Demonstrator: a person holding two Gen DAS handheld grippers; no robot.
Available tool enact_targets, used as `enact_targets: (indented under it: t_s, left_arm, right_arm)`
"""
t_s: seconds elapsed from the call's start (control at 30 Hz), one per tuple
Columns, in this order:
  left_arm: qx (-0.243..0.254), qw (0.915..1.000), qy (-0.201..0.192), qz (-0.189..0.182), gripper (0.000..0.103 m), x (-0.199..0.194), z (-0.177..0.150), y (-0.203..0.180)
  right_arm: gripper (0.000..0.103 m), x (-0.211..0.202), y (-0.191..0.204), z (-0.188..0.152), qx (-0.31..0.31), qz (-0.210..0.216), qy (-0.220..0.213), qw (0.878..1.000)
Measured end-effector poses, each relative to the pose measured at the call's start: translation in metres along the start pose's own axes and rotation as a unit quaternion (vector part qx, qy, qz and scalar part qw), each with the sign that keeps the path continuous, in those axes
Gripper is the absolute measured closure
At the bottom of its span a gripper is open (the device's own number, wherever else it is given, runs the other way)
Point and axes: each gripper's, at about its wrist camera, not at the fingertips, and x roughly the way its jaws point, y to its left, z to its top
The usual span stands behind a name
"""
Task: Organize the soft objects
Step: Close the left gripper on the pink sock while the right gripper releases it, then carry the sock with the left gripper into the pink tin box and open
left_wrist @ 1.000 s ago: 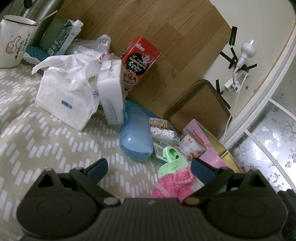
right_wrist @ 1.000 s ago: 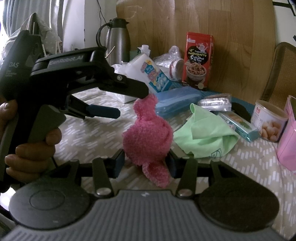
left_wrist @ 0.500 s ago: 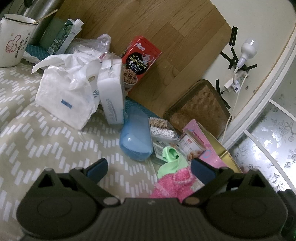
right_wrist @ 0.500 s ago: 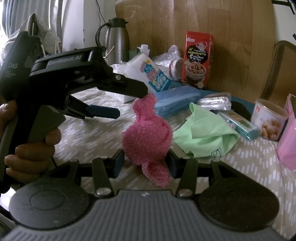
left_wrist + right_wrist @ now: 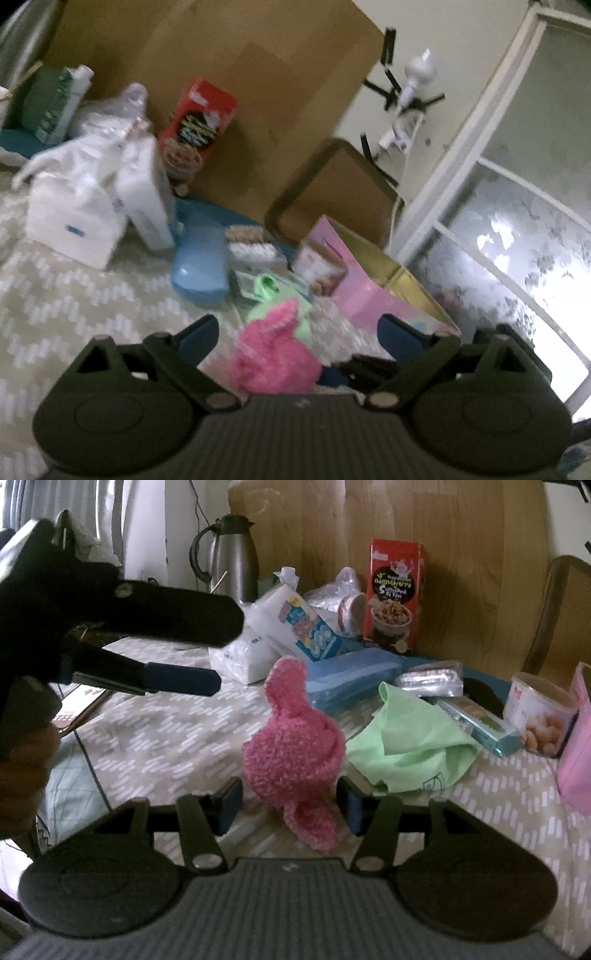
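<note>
Right tool opening astride pink sock

We see a fuzzy pink knit sock, smooth green cloth, glossy steel thermos, matt wood board.

1. The table is covered by a beige cloth with white dashes.
2. A pink fuzzy sock is seen bunched on it – the landmark here.
3. Just right of the sock, a green cloth is spread.
4. Behind the sock a blue case is laid, with a white tissue pack left of the case.
5. Far right of the sock – a round tin and a pink box.
</note>
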Motion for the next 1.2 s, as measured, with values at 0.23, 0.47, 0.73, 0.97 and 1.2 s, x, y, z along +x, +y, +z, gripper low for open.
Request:
enact_targets:
  t_s: [0.23, 0.47, 0.73, 0.97, 1.2]
  left_arm:
    - [-0.028, 0.9957, 0.081, 0.037, 0.041, 0.045, -0.01, 0.0]
    - [0.034, 0.9963, 0.079, -0.005, 0.042, 0.081, 0.016, -0.057]
    - [0.1, 0.9868, 0.094, -0.086, 0.042, 0.18, 0.047, -0.146]
    - [0.112, 0.9816, 0.122, -0.096, 0.036, 0.253, 0.048, -0.191]
    - [0.123, 0.9841, 0.121, -0.04, 0.036, 0.252, 0.035, -0.181]
  right_arm:
    - [0.064, -0.009, 0.001, -0.004, 0.002, -0.01, -0.018, 1.0]
    - [0.064, -0.051, -0.023, -0.009, 0.011, -0.091, -0.097, 0.991]
    - [0.064, -0.107, -0.098, -0.004, 0.046, -0.222, -0.15, 0.962]
    - [0.058, -0.12, -0.163, -0.007, 0.092, -0.297, -0.143, 0.94]
    - [0.045, -0.123, -0.189, -0.025, 0.154, -0.35, -0.141, 0.913]
